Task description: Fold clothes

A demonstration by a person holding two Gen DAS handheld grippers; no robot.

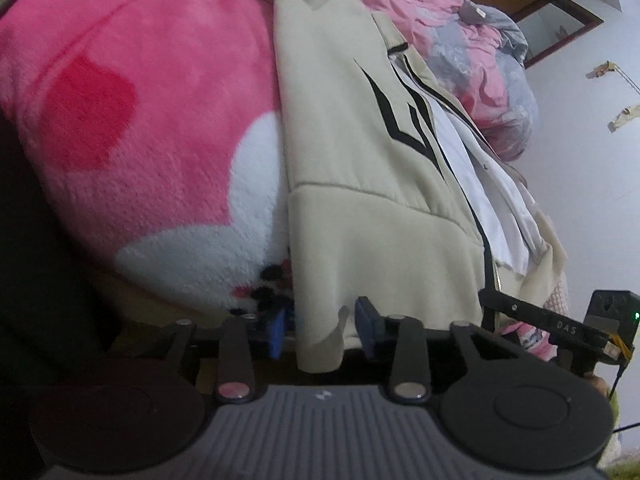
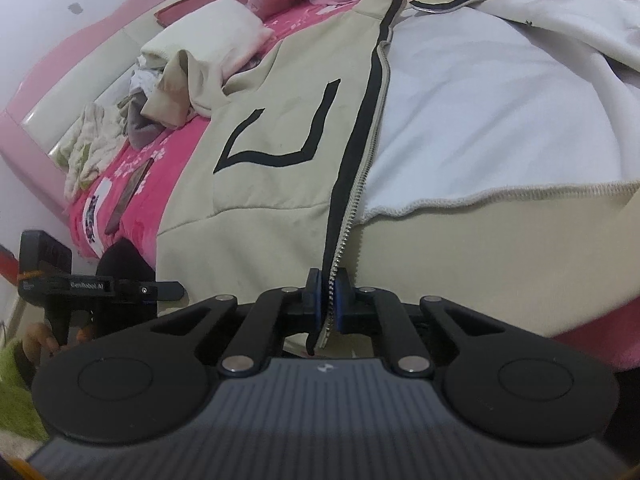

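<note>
Left gripper (image 1: 320, 326) jaws parted around the jacket (image 1: 360, 200) hem corner, pads not clamping; right gripper (image 2: 326, 300) pinched tight on the jacket's zipper edge at its hem.

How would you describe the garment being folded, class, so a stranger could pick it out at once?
On the pink bed, the jacket is the big cream garment spread across the middle, its hem at the near edge. Unlike the crumpled pile of clothes by the headboard, it lies open, showing white lining, a black-edged zip and angular black line markings.
</note>
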